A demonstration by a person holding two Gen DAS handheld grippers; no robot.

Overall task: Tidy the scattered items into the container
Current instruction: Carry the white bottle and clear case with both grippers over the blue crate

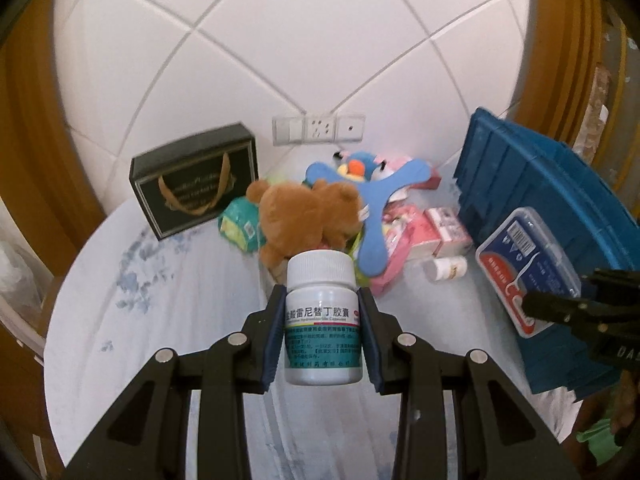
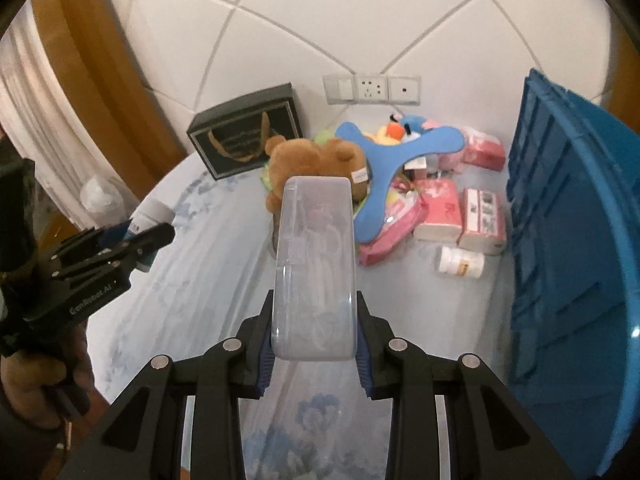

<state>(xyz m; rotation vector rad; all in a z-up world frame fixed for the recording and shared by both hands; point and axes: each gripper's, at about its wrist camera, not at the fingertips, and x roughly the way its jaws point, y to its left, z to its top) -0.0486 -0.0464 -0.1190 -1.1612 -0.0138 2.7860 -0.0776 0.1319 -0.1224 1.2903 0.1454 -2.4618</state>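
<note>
Left wrist view: left gripper (image 1: 323,322) has its fingers (image 1: 272,340) clenched on a white pill bottle (image 1: 322,320), pads on both flanks of the label, cap upright, bottle held clear of the cloth-covered surface (image 1: 168,320).

Right wrist view: right gripper (image 2: 314,330) has its fingers (image 2: 366,356) clamped on a clear plastic case (image 2: 314,268), gripped at its near end, the long body projecting forward. The same case shows in the left wrist view with its red-and-white label face (image 1: 528,268), held in front of the blue crate.

Landmark: blue crate (image 2: 568,272), at the right side of the surface.
- Small white bottle (image 2: 460,263) lies on its side just left of the crate.
- Pink tissue packs (image 2: 438,216) sit left of the crate, behind the small bottle, touching each other.
- Blue plush toy (image 2: 384,160) lies further left of the crate, draped over a pink packet (image 2: 394,224).
- Brown teddy bear (image 2: 312,164) rests against the blue plush, on the side away from the crate.
- Green packet (image 1: 240,228) is beside the bear, farther from the crate.
- Black gift box (image 2: 248,136) stands well left of the crate, against the tiled wall (image 2: 320,20).
- Wall sockets (image 2: 372,89) are on the wall, behind the pile.

Neither held item is inside the crate.
</note>
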